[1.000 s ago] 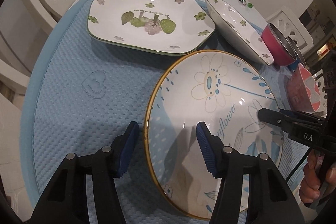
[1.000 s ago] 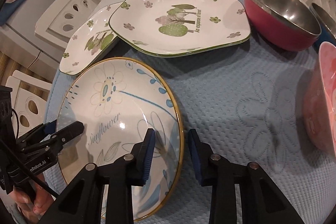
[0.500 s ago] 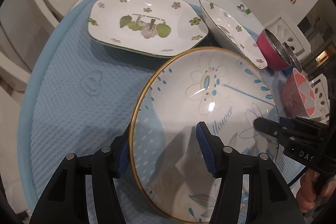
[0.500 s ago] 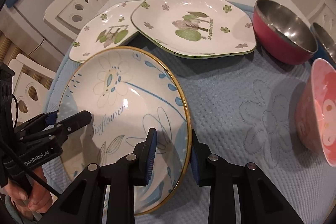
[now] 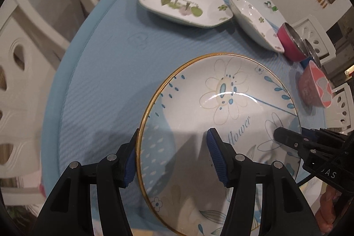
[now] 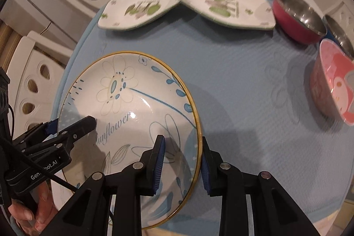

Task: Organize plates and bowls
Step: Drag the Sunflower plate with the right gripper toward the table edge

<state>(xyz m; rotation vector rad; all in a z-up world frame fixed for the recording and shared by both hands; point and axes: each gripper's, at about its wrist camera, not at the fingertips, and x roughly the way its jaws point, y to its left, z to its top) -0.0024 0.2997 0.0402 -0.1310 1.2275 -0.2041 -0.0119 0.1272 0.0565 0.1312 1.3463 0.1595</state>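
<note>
Lifted higher since a second ago, the sunflower plate (image 5: 221,125) hangs tilted above the blue mat (image 5: 106,72), well nearer than the floral plates (image 6: 223,3); left gripper (image 5: 171,157) and right gripper (image 6: 180,164) each straddle its opposite rims, jaws partly closed on it.

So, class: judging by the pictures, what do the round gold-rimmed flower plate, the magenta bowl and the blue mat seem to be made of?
Round gold-rimmed flower plate: probably glazed ceramic; glossy, with sharp light reflections and painted decoration.
Magenta bowl: apparently metal inside, coloured coating outside; the interior is grey and mirror-like.
Blue mat: seemingly soft woven or foam fabric; matte, with a fine waffle texture and embossed flowers.
</note>
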